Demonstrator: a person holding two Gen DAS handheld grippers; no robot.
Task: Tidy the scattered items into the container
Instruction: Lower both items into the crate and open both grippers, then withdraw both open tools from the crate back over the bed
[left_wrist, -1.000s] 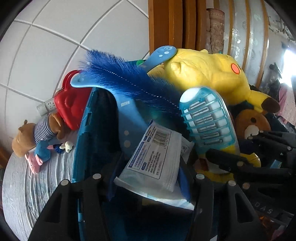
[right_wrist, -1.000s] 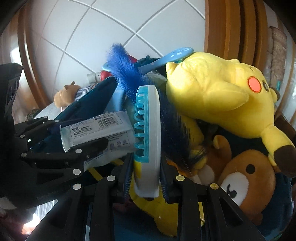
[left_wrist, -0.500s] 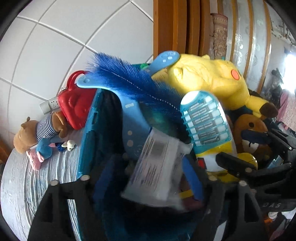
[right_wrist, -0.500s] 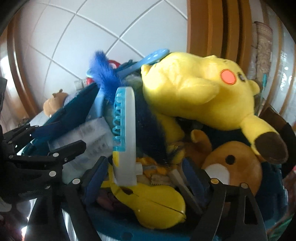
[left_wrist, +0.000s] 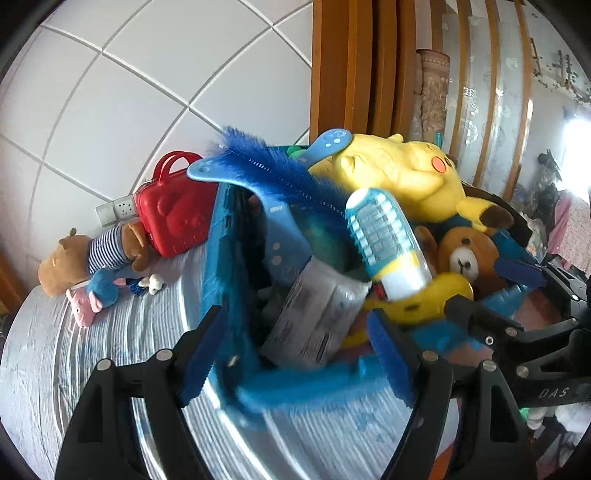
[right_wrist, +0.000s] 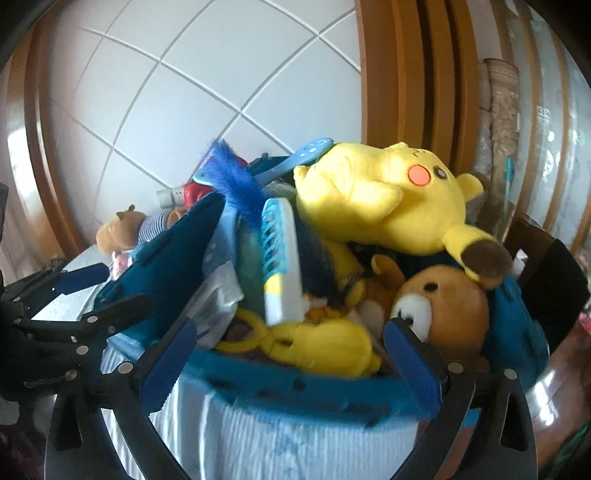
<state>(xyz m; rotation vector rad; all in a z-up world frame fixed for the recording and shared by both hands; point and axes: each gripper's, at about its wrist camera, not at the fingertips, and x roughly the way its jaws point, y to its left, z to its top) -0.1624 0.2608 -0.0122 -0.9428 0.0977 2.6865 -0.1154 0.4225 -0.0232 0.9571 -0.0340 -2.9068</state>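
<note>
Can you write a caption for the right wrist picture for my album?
Right gripper, jaws opening and empty, in front of a blue basket heaped with a yellow plush and a brown bear.

You are seeing "DAS" showing in raised letters on the right gripper (left_wrist: 517, 306), just right of the blue basket (left_wrist: 221, 258); the sachet's (left_wrist: 314, 321) print is blurring unreadably.

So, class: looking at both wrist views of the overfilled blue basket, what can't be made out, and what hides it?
- Packet print: left view, motion blur.
- Basket floor: both views, buried under toys.
- Brown bear body: right view, behind the yellow plush.
</note>
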